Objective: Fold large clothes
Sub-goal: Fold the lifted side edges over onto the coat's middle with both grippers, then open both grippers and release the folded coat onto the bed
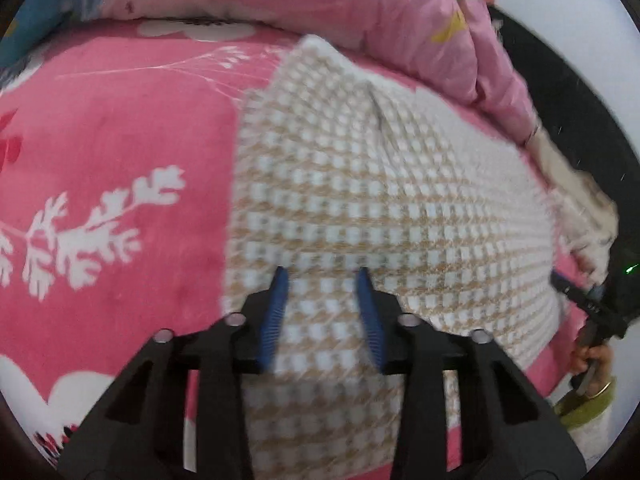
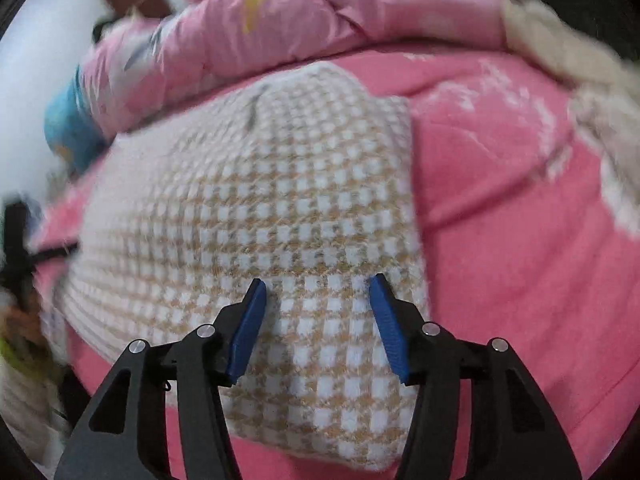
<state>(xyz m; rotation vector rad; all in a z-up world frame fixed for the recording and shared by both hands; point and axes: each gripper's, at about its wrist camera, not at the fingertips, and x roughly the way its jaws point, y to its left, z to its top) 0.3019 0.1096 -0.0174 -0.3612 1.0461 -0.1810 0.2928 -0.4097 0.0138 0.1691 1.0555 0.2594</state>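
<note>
A beige-and-white houndstooth knit garment (image 1: 360, 184) lies spread on a pink bed blanket (image 1: 120, 120). My left gripper (image 1: 322, 276) hangs over its near part, blue pads apart, with the fabric showing in the gap and no pinch visible. In the right wrist view the same garment (image 2: 260, 200) fills the middle. My right gripper (image 2: 318, 282) stands open above its near right part, close to the right edge. The right gripper's body (image 1: 580, 300) and the hand (image 1: 592, 360) holding it show at the far right of the left wrist view.
A bunched pale pink quilt (image 2: 320, 12) runs along the back of the bed. A cream fluffy cloth (image 2: 560, 52) lies at the back right. A blue-patterned fabric (image 2: 68, 124) sits at the back left. The bed's edge (image 1: 560, 360) falls away beside the hand.
</note>
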